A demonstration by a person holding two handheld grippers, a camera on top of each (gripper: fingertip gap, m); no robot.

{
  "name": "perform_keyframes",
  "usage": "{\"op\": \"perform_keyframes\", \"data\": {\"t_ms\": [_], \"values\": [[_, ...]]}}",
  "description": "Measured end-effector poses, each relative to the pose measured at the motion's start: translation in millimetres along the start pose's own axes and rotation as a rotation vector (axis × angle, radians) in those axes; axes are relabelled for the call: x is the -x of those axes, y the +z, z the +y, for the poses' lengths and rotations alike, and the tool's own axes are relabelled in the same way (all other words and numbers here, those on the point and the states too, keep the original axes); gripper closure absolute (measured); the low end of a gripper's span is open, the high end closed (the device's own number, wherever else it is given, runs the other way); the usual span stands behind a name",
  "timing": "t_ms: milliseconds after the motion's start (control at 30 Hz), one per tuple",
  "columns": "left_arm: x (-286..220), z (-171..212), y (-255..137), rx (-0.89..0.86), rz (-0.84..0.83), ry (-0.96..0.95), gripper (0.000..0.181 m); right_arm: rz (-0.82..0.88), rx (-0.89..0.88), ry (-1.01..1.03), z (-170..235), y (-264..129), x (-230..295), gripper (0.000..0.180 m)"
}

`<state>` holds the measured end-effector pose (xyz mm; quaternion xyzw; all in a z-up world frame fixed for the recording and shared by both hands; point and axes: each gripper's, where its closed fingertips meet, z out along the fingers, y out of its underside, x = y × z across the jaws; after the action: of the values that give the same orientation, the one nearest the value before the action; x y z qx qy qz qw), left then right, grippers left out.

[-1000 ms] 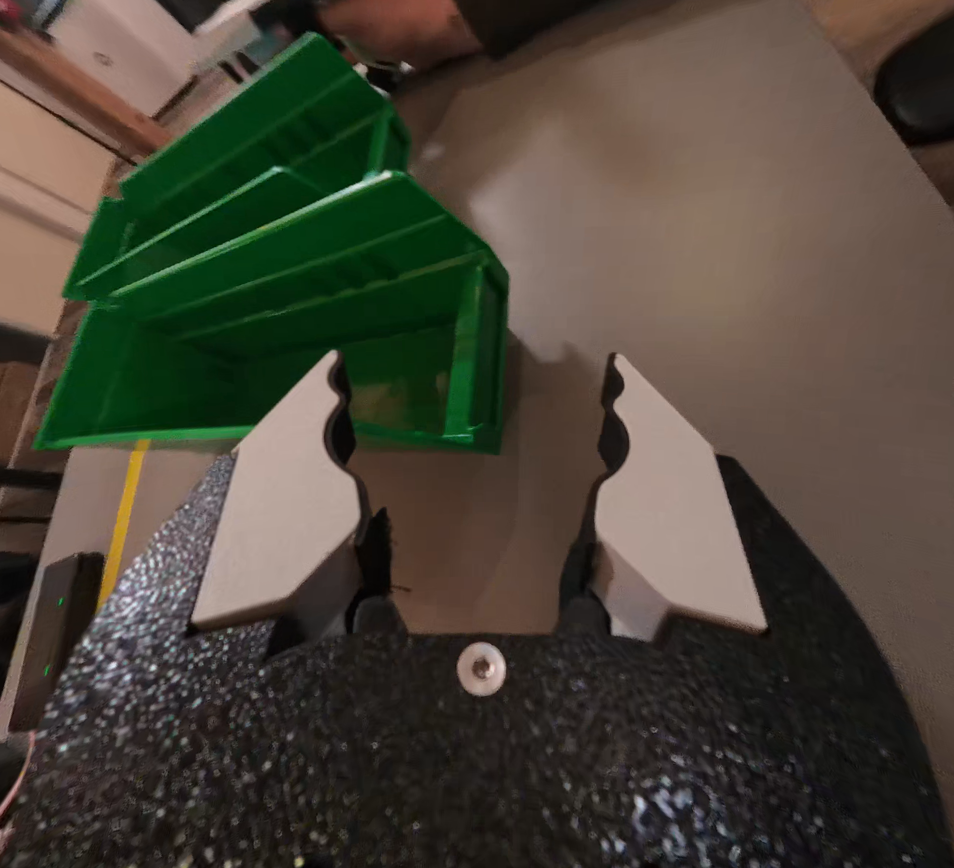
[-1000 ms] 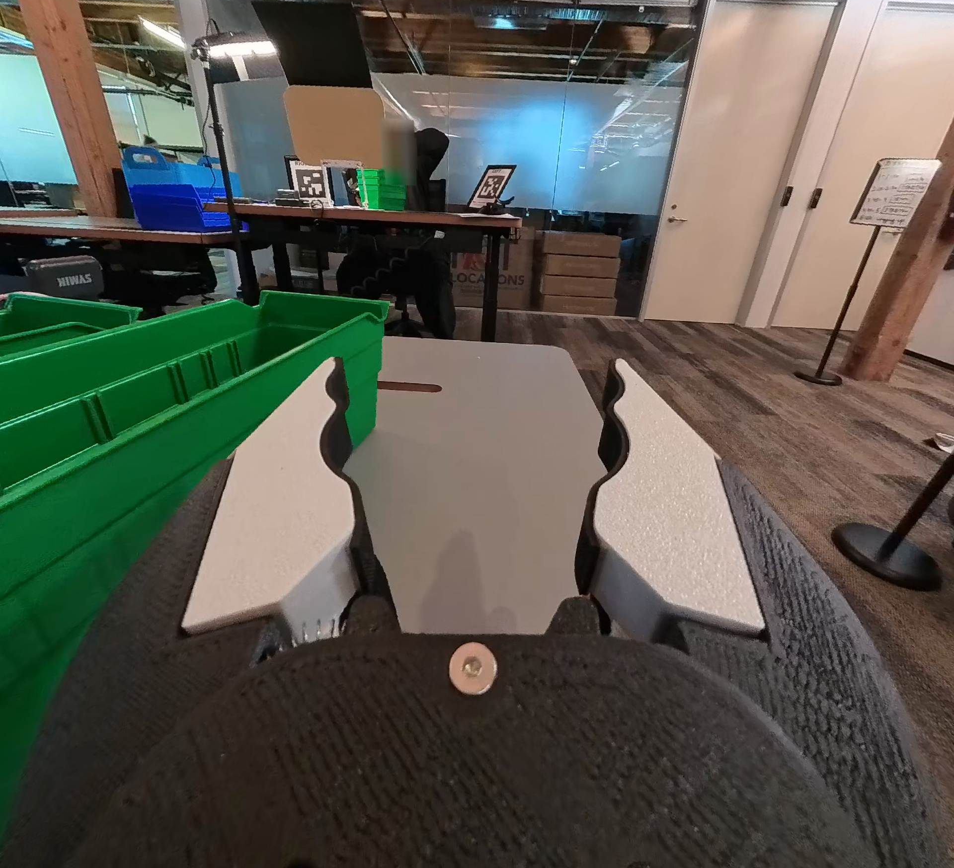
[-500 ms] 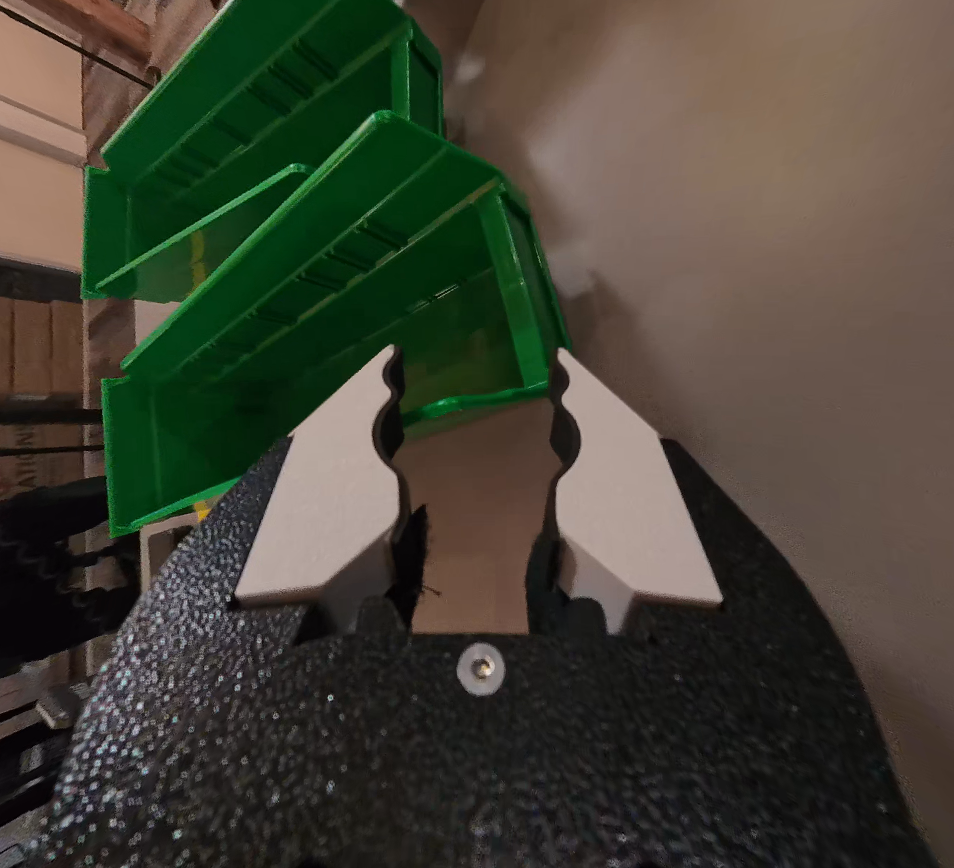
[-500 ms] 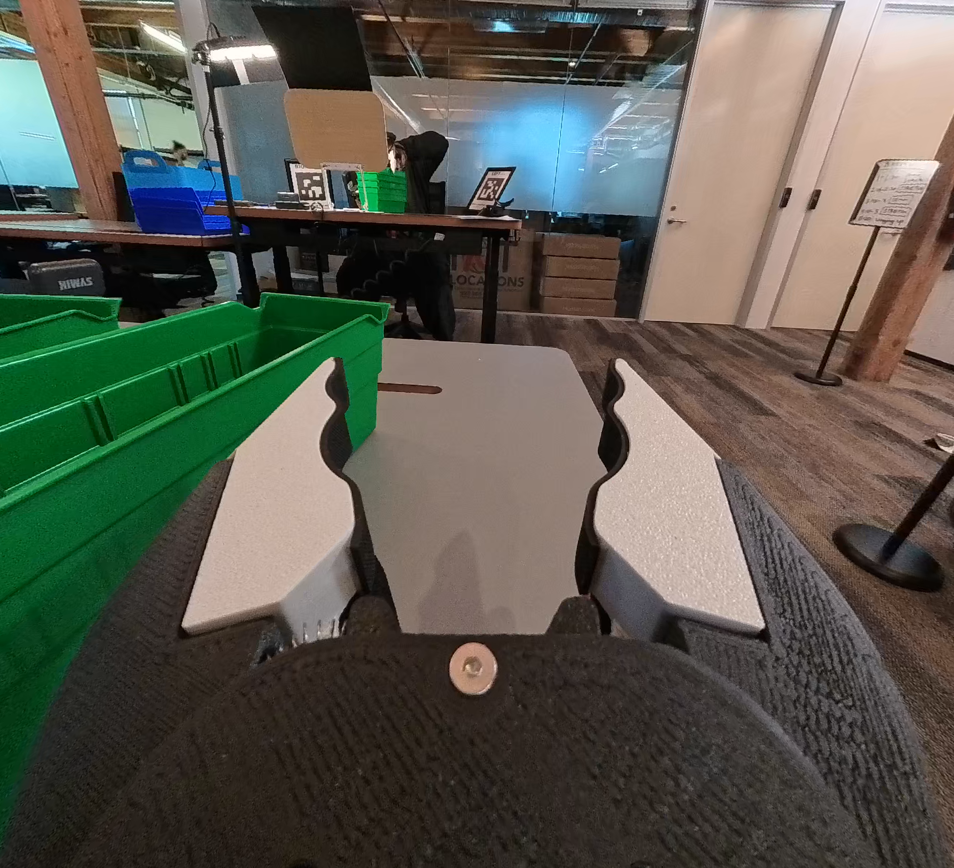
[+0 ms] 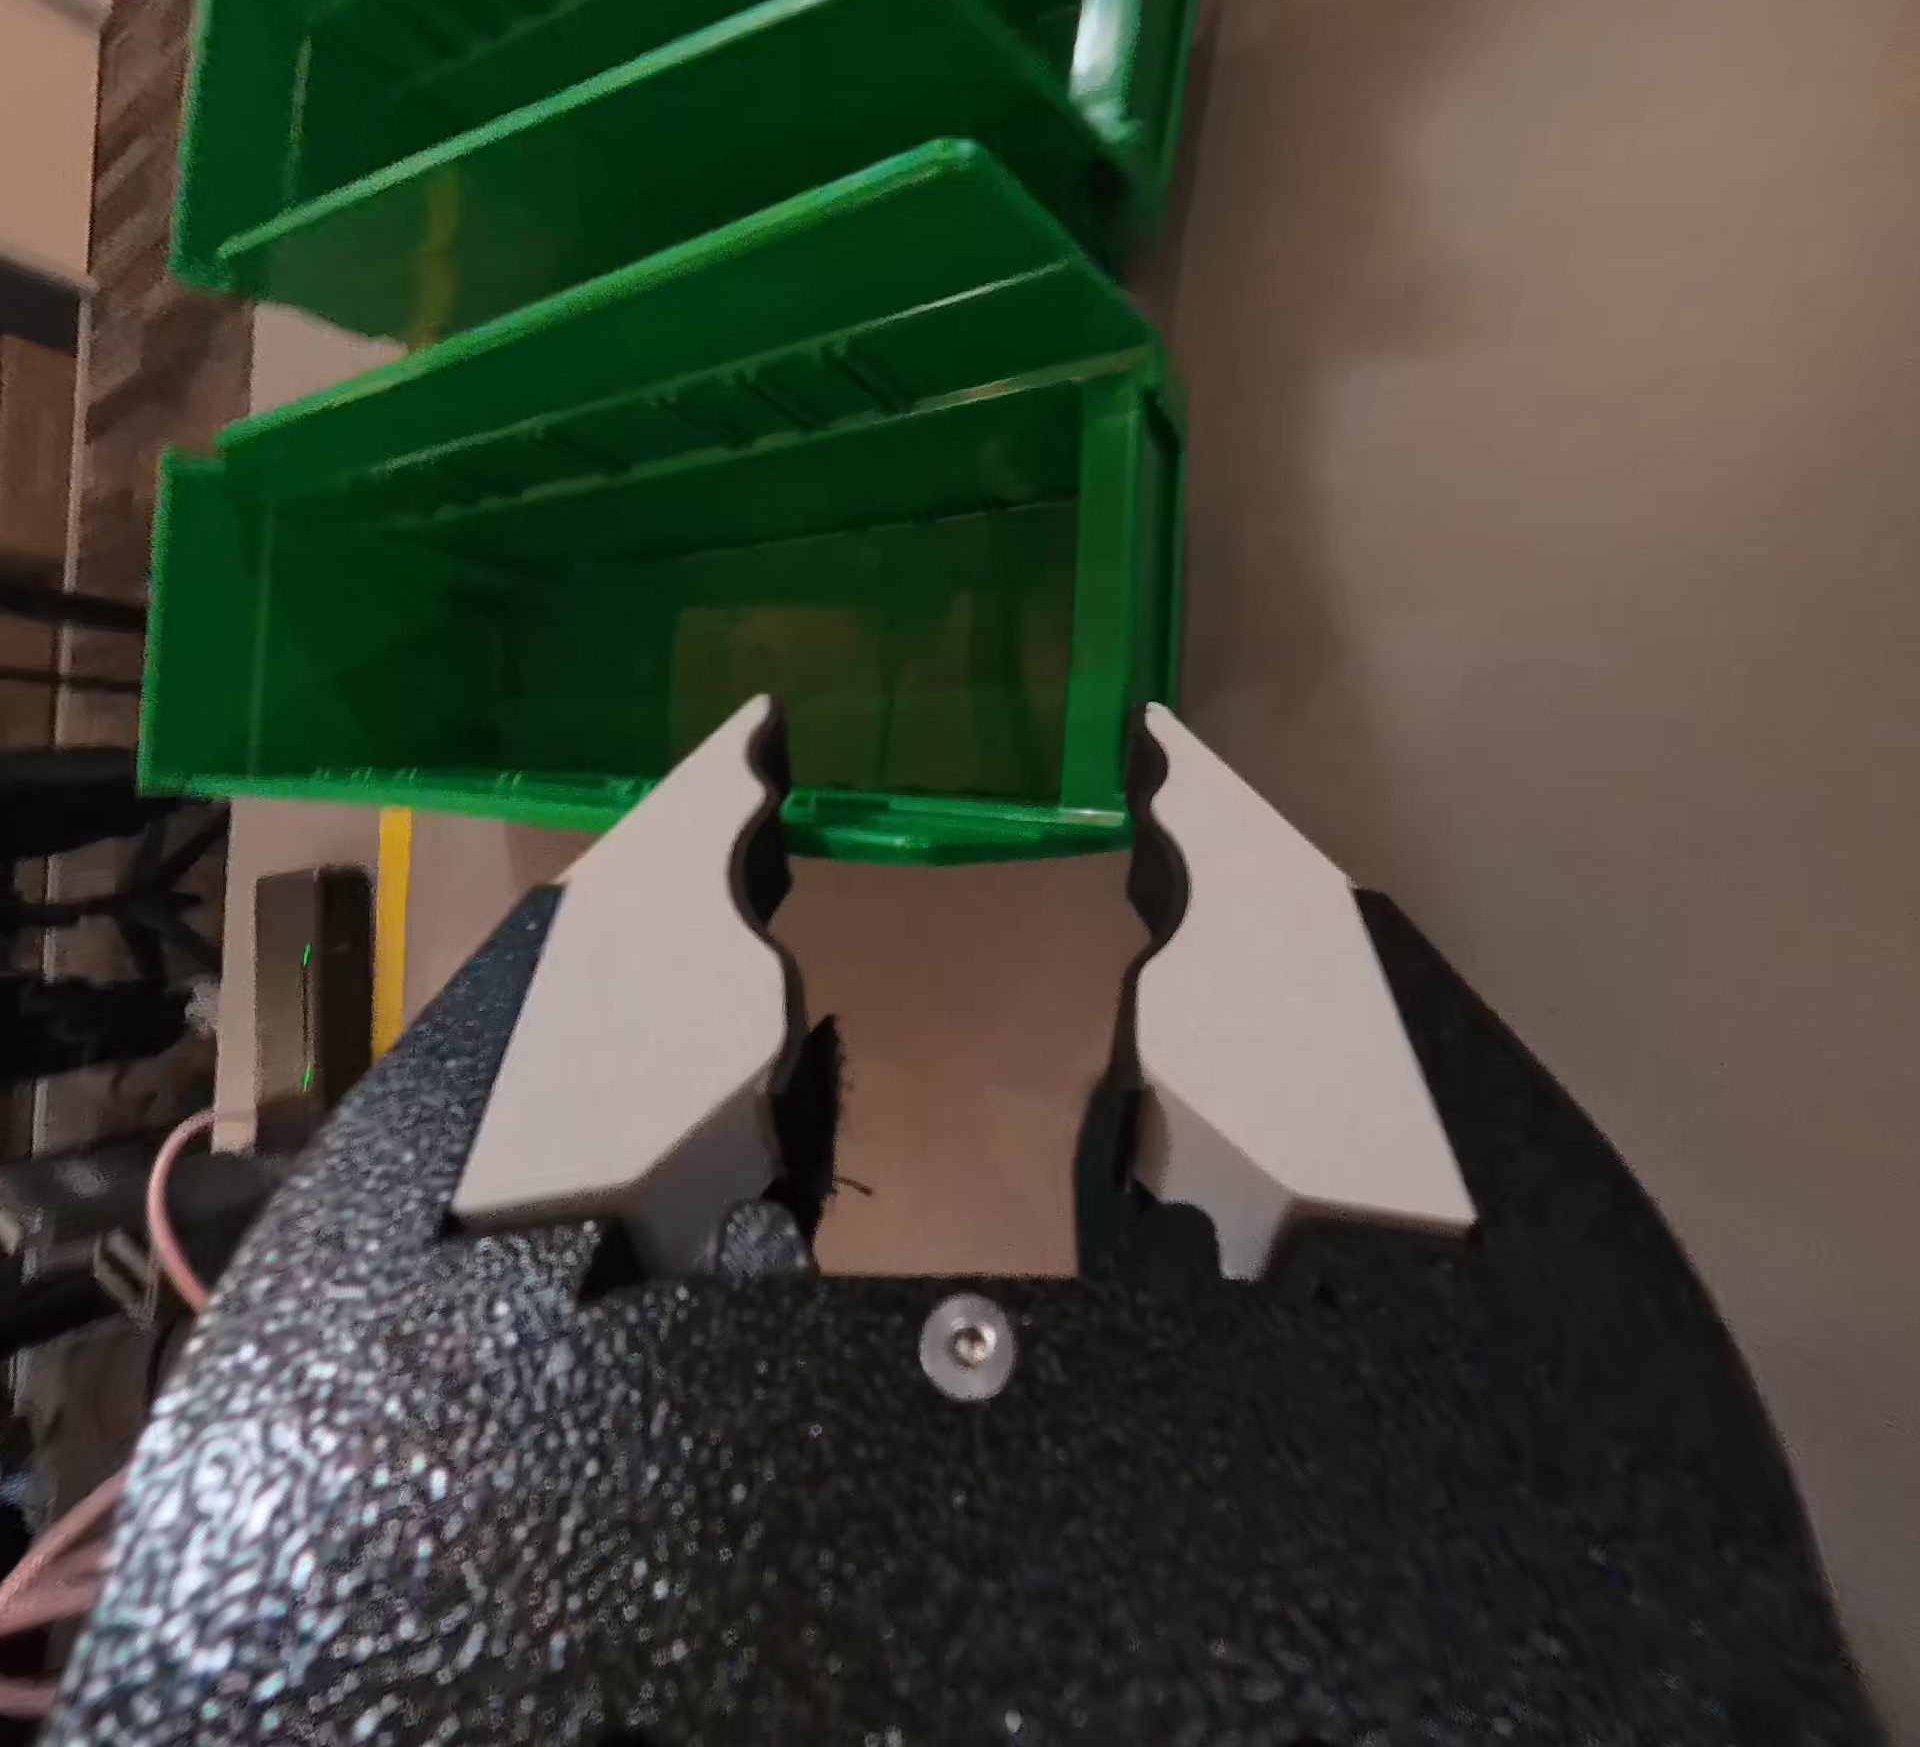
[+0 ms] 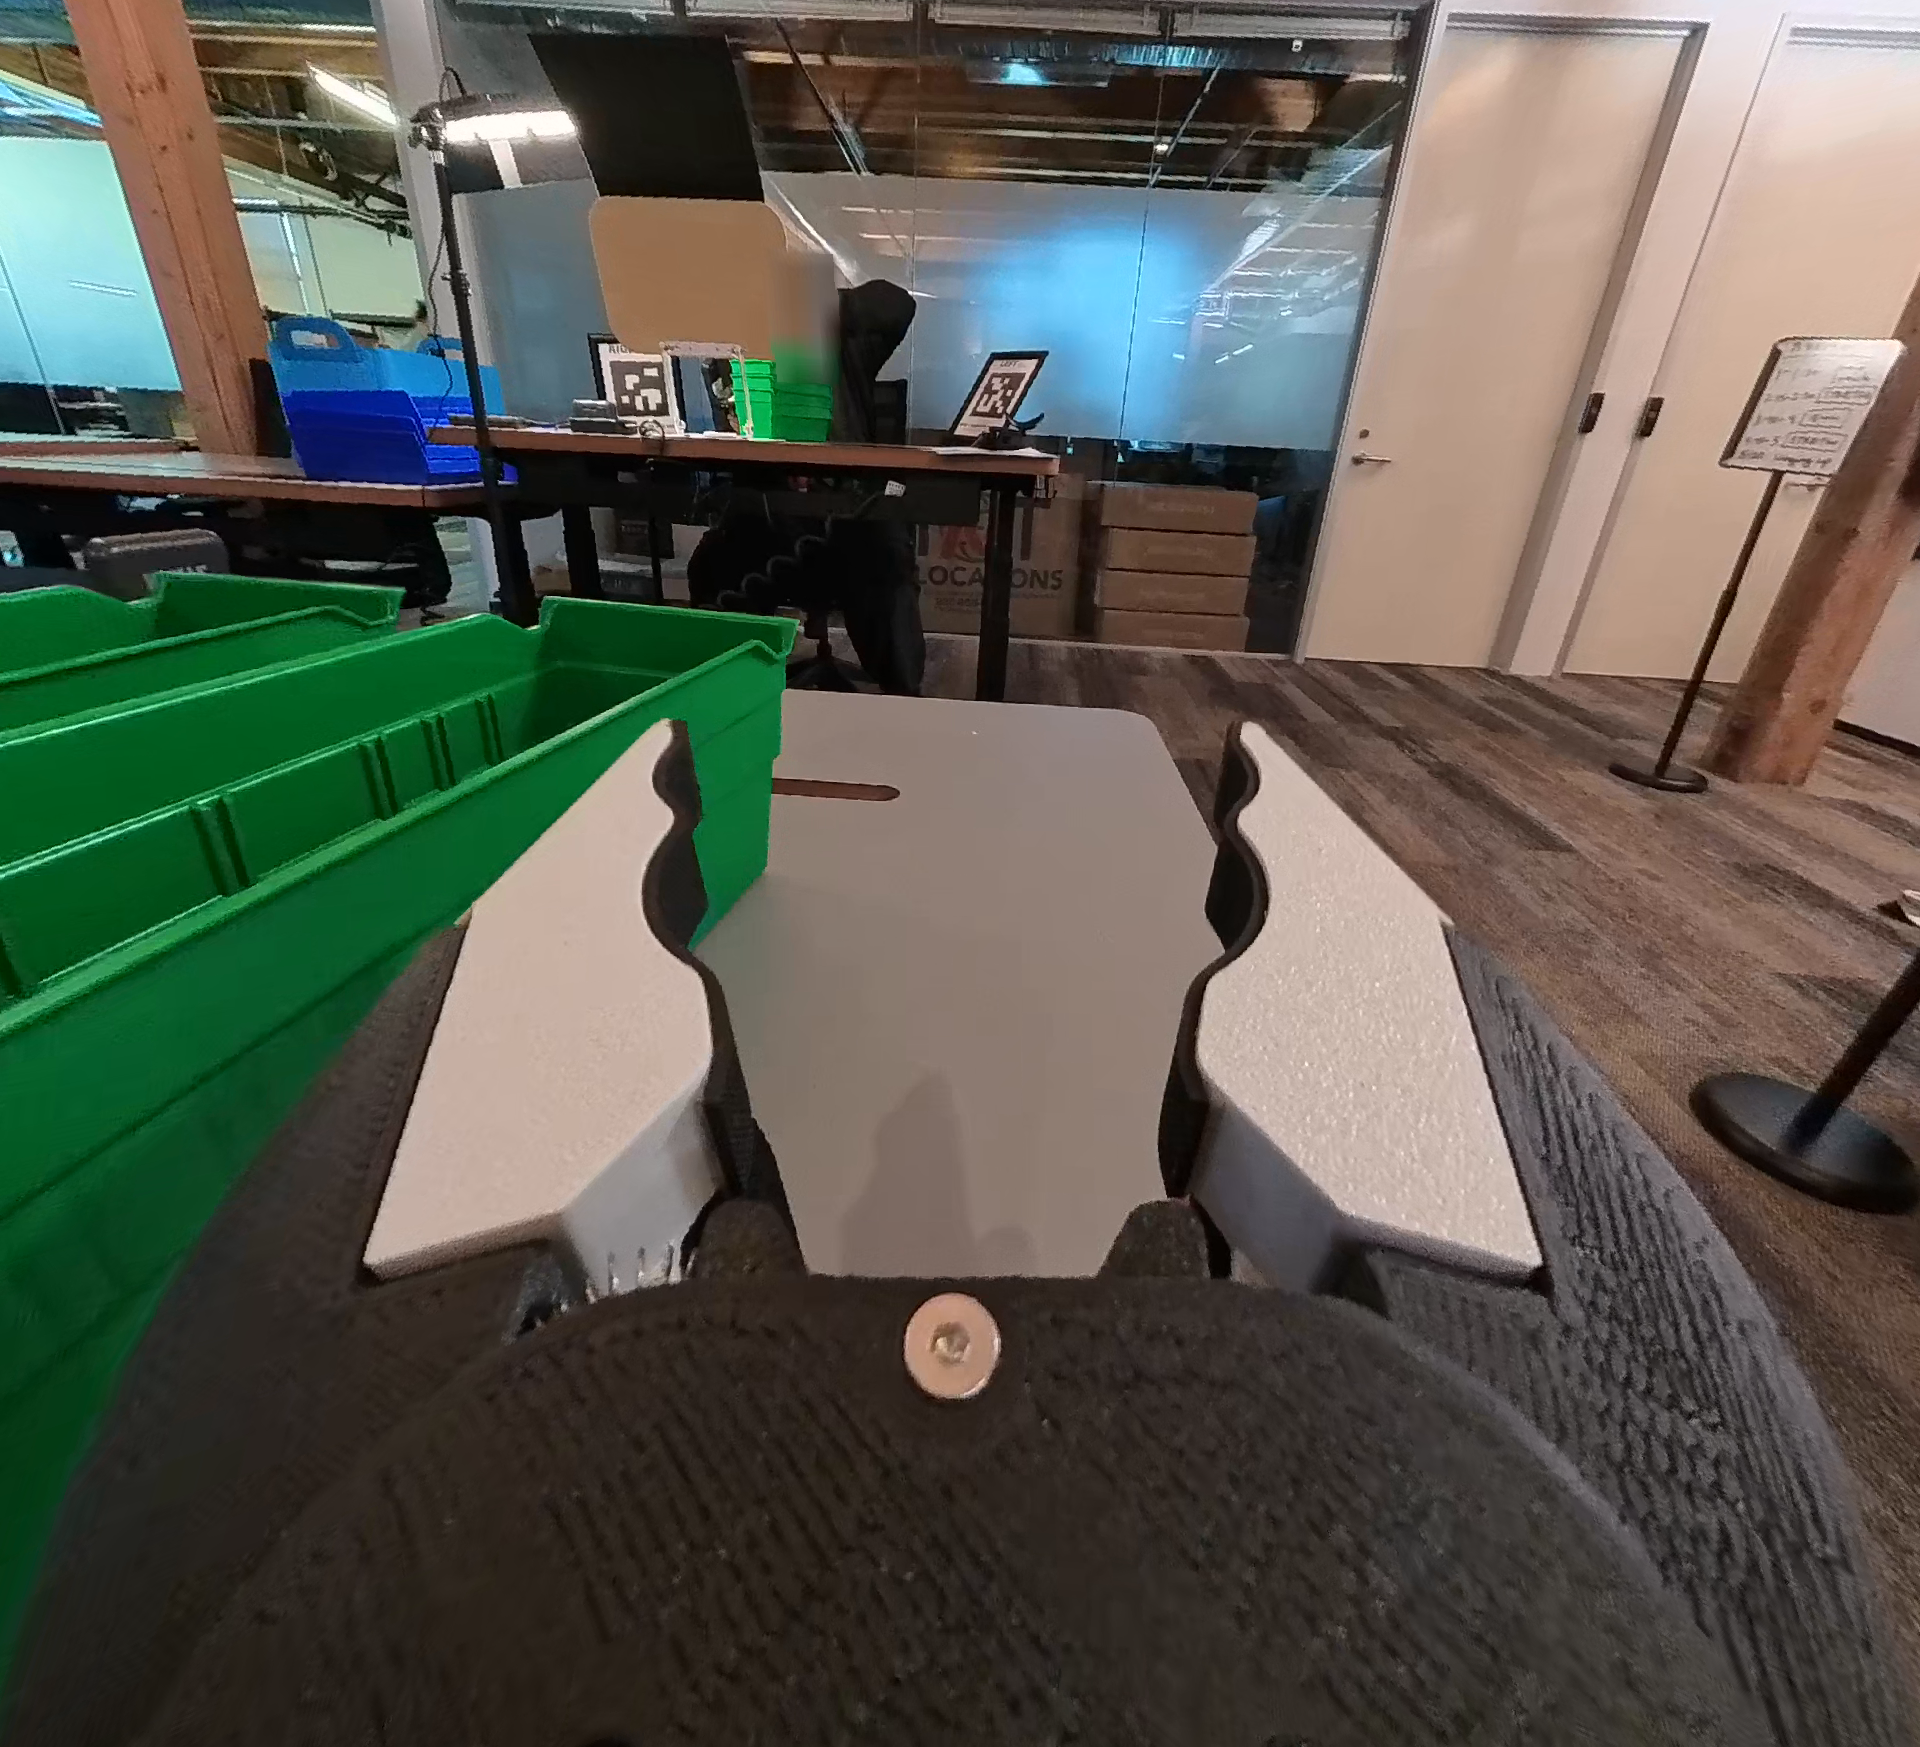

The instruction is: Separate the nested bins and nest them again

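Observation:
Two long green bins stand side by side, apart, on the grey table point(image 6: 966, 918). In the left wrist view the nearer bin point(image 5: 644, 617) is just beyond my left gripper point(image 5: 956, 741), and the second bin point(image 5: 644, 66) lies behind it. My left gripper is open and empty, its fingertips level with the nearer bin's near rim at its right corner. In the right wrist view one bin point(image 6: 343, 824) runs along the left, with the other bin point(image 6: 177, 627) farther left. My right gripper point(image 6: 956, 752) is open and empty over bare table, its left finger point(image 6: 582, 970) beside the bin's outer wall.
A dark device with green lights point(image 5: 312, 1001) and a yellow strip point(image 5: 393, 918) lie at the table's left edge in the left wrist view. Beyond the table stand desks with blue bins point(image 6: 364, 409), a seated person, and sign stands point(image 6: 1808, 1147) on the floor at right.
My left gripper has swung around and closer to the nearer bin, which now lies square across the view, and its jaws have narrowed. The right gripper has barely moved.

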<state>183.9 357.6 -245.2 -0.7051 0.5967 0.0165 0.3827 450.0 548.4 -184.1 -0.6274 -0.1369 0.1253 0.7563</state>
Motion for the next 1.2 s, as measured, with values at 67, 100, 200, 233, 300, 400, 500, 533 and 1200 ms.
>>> {"op": "perform_keyframes", "data": {"t_ms": [67,100,200,233,300,400,500,533,1200], "values": [[14,9,-17,0.016,-0.088,-0.096,0.087,0.001,-0.01,0.016,-2,-1,-2,0.075],[22,17,-34,0.027,-0.141,-0.16,0.073,-0.002,-0.024,0.036,-4,-2,-2,0.066],[54,66,-105,0.098,-0.293,-0.411,0.046,0.024,-0.07,0.088,-13,-6,-10,0.051],[64,94,-132,0.151,-0.329,-0.523,0.041,0.033,-0.074,0.094,-14,-6,-12,0.05],[78,161,-183,0.298,-0.381,-0.787,0.031,0.037,-0.068,0.096,-12,-6,-12,0.05],[75,248,-229,0.454,-0.325,-1.151,0.021,0.024,-0.053,0.083,-10,-4,-7,0.05],[57,292,-241,0.515,-0.196,-1.426,0.026,0.012,-0.034,0.07,-6,-2,-4,0.05],[55,295,-238,0.499,-0.165,-1.491,0.023,0.011,-0.032,0.071,-6,-2,-4,0.05],[43,333,-268,0.67,-0.271,-1.628,0.077,-0.008,0.005,0.099,1,2,-2,0.052]]}}
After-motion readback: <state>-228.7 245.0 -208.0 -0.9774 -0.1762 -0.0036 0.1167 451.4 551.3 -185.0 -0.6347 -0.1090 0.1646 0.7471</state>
